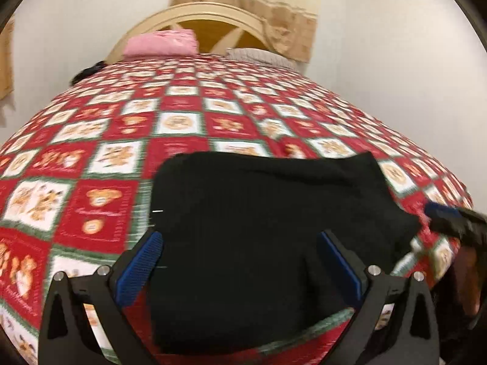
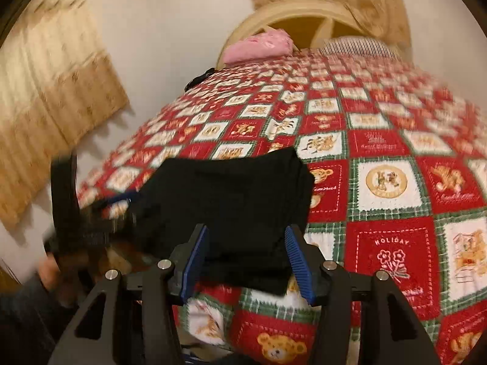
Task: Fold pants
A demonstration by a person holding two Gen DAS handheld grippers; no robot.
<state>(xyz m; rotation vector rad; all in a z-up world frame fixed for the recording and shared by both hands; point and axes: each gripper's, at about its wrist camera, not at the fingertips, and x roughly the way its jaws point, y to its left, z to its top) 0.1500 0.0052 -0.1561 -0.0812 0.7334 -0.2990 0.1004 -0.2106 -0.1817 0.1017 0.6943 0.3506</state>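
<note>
The black pants (image 1: 268, 213) lie folded into a thick rectangle on the near part of the bed. My left gripper (image 1: 243, 246) hovers over their near edge. Its blue pads (image 1: 152, 258) stand wide apart and touch nothing. In the right wrist view the pants (image 2: 231, 194) lie straight ahead. My right gripper (image 2: 246, 243) is open, and its blue pads (image 2: 296, 258) flank the pants' near edge without pressing on it. The other gripper shows blurred at each view's side: the right gripper (image 1: 450, 216) and the left gripper (image 2: 91, 216).
A red, white and green teddy-bear bedspread (image 1: 182, 121) covers the bed. A pink pillow (image 1: 161, 42) and a striped pillow (image 1: 261, 56) lie against the cream headboard (image 1: 213, 12). A small dark object (image 1: 86, 71) sits at the bed's far left edge. Beige curtains (image 2: 45, 91) hang on the wall.
</note>
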